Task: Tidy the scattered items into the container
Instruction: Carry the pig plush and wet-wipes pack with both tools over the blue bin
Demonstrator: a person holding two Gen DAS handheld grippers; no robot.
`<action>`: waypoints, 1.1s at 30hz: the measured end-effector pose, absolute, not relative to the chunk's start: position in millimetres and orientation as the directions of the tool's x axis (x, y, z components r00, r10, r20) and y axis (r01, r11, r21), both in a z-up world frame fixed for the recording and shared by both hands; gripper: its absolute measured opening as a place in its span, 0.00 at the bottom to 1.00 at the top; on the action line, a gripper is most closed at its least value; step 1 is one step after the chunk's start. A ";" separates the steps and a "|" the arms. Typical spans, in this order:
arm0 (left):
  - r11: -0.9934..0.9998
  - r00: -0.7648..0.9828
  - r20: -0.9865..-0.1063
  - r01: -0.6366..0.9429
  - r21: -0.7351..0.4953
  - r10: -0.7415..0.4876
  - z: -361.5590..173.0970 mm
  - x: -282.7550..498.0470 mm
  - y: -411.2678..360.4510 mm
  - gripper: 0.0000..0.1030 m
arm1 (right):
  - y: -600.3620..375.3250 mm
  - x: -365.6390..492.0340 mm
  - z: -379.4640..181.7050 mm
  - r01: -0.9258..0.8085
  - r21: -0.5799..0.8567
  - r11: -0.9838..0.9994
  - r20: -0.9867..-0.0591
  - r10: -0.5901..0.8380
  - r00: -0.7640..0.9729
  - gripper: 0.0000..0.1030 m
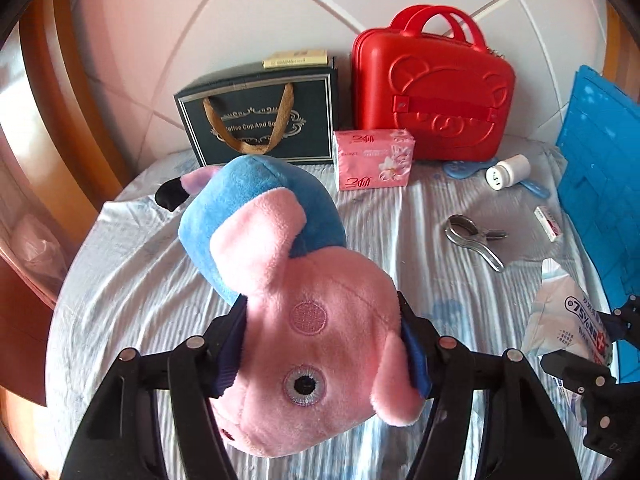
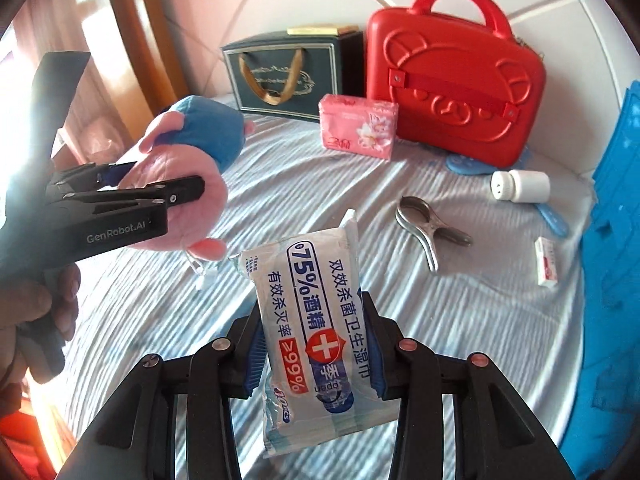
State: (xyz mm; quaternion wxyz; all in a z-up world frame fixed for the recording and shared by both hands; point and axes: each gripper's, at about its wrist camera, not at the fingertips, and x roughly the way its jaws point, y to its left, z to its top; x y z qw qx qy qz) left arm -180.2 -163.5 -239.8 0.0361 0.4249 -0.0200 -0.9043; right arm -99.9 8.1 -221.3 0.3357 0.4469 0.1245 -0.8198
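My left gripper (image 1: 320,344) is shut on the head of a pink and blue plush pig (image 1: 288,272) and holds it above the bed; both also show in the right wrist view, the gripper (image 2: 168,188) at the left with the pig (image 2: 188,152). My right gripper (image 2: 314,344) is shut on a pack of alcohol wet wipes (image 2: 312,320), lifted off the sheet; the pack also shows in the left wrist view (image 1: 568,320). A blue crate (image 1: 600,168) stands at the right edge. A red case (image 1: 432,88) stands shut at the back.
On the striped sheet (image 2: 480,300) lie a pink tissue pack (image 2: 356,126), a metal clip (image 2: 428,228), a white pill bottle (image 2: 520,186), a small white box (image 2: 546,262) and a blue comb (image 2: 554,220). A dark gift bag (image 2: 292,72) stands at the back.
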 end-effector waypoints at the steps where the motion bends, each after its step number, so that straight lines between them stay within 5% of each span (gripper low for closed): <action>1: -0.996 -0.640 -0.763 0.051 0.069 -0.086 -233.0 -174.9 -162.5 0.63 | 11.5 -94.0 -214.8 0.667 0.094 -0.739 -0.814 -0.443 -0.376 0.39; 33: -0.990 -0.812 -0.578 0.001 0.138 -0.081 -49.3 -89.7 -34.3 0.63 | 166.8 -42.0 -44.9 0.681 0.142 -0.718 -0.690 -0.565 -0.452 0.38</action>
